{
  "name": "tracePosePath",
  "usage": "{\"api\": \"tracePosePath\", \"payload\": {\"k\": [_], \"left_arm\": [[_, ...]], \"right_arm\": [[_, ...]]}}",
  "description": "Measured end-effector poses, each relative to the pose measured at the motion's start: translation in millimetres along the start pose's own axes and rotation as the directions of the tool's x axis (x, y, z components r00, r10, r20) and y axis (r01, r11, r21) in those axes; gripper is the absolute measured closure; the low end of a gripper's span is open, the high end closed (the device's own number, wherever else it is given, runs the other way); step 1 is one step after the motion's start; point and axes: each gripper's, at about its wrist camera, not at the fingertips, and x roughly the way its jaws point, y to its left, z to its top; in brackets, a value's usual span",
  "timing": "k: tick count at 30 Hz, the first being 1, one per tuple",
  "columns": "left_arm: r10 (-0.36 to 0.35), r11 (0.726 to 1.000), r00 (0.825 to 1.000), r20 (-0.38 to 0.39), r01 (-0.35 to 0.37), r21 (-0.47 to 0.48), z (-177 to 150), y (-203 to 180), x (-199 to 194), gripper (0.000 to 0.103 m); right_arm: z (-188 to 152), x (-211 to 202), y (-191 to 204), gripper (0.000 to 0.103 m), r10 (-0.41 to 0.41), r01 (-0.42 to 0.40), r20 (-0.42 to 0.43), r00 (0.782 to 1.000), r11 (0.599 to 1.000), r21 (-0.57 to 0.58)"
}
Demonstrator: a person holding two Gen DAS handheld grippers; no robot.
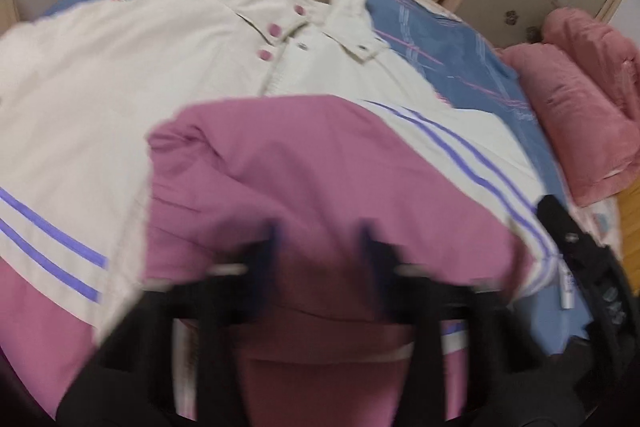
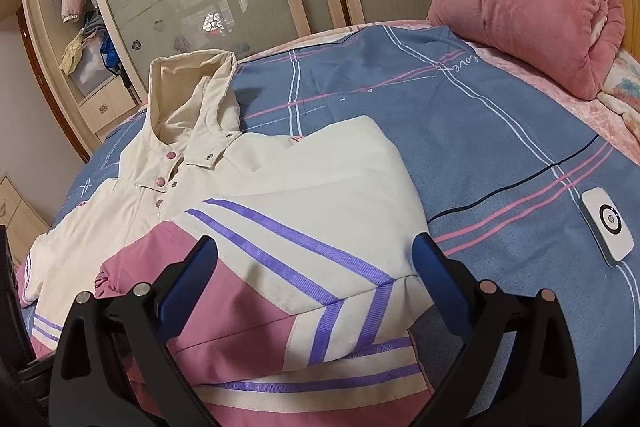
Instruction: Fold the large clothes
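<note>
The word "love", upside down, on the blue plaid bedsheet

The left gripper points steeply downward; its 2 fingers are smeared by motion blur, with a gap showing between them. The right gripper tilts down at a gentler angle, its 2 blue-padded fingers spread wide apart and sharply in focus.
</note>
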Motion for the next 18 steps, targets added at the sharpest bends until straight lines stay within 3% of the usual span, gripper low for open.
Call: {"api": "tracePosePath", "payload": {"k": [2,7,10,12,14,16,18], "left_arm": [[-0.019,0.999,1.0,0.004,0.019,-0.028,2,8,-2,0.103],[0.054,0.997,0.994,0.094,-0.048,-0.066,10,24,-21,0.103],[0.031,0.996,0.996,0.083,-0.024,-0.087,16,33,-32,0.103],[0.018,0.996,0.997,0.068,-0.012,-0.083,14,35,-36,0.088],[0.028,0.997,0.996,0.079,-0.022,-0.075,10,36,-43,0.028],[0.031,0.996,0.992,0.126,-0.021,-0.087,7,41,-53,0.017],[0.035,0.995,0.991,0.13,-0.022,-0.099,8,49,-59,0.015]], "right_arm": [[-1,-1,0,0.005,-0.001,0.001,0.0,1.0,1.0,0.0],[2,-2,-6,0.005,-0.002,0.002,-0.001,1.0,1.0,-0.004],[7,-3,-23,0.005,-0.006,0.006,0.003,1.0,0.999,0.049],[9,-3,-39,0.005,0.001,-0.001,-0.003,1.0,0.994,0.105],[9,-2,-50,0.005,-0.001,0.002,-0.009,1.0,0.99,0.142],[8,-2,-57,0.005,-0.004,0.006,-0.015,1.0,0.986,0.167],[7,0,-57,0.005,-0.01,0.013,-0.021,1.0,0.986,0.166]]}}
